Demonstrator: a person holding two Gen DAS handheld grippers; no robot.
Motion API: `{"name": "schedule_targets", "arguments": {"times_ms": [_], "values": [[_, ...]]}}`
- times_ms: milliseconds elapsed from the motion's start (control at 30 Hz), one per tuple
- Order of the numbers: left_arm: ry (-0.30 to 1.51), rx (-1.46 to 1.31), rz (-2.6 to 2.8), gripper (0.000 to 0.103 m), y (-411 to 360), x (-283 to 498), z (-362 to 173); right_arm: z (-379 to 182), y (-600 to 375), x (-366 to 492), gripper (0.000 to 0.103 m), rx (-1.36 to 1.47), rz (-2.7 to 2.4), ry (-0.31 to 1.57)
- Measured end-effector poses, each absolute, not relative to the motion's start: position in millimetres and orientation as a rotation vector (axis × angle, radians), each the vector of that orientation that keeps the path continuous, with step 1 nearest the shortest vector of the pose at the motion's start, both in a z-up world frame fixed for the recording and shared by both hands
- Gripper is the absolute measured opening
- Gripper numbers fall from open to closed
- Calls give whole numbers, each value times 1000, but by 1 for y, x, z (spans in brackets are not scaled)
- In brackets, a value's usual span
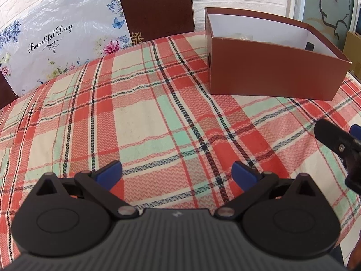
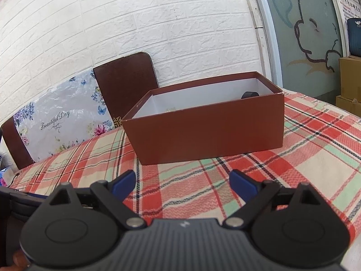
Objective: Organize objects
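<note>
White brick wall (image 2: 158,22) backs a desk (image 1: 158,117) spread with a red, cream and mint plaid cloth. Much is cut off: a brown chair (image 2: 126,79) loses its lower half behind the desk edge, a second brown chair back (image 2: 13,142) peeks out at far left, and a plastic-wrapped floral pack (image 1: 52,45) reading "Beautiful Day" leans between them, its base hidden. At the right, a frosted glass panel (image 2: 311,33) with a cartoon outline and some cardboard cartons (image 2: 349,79) run out of view.

A brown box (image 2: 207,131) with white inner walls stands open on the desk, well apart from both claws. Its near wall hides most of the inside. From the right wrist view, only the top of a dark round thing (image 2: 250,95) shows over the rim at the far right corner, and a pale, clear lump (image 2: 171,109) sits near the left; neither can be made out. The left wrist view catches the same two as faint spots.

The left claw (image 1: 177,171) tilts steeply down over bare cloth, blue pads (image 1: 110,171) spread wide, nothing between them. The right claw (image 2: 182,181) points more shallowly toward the box, jaws likewise wide and empty; its tip also enters the left view's right edge.
</note>
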State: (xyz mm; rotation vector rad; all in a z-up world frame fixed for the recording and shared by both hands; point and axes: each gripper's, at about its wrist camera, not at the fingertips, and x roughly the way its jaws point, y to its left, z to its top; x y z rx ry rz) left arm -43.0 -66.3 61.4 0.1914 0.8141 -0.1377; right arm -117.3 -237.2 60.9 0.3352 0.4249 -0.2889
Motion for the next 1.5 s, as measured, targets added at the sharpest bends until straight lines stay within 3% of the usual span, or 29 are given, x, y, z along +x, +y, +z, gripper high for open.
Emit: {"name": "schedule_targets", "arguments": {"times_ms": [1500], "values": [[813,191,-155,103,-68,-45,58,57,-237,-116,94,344,-294,440]]}}
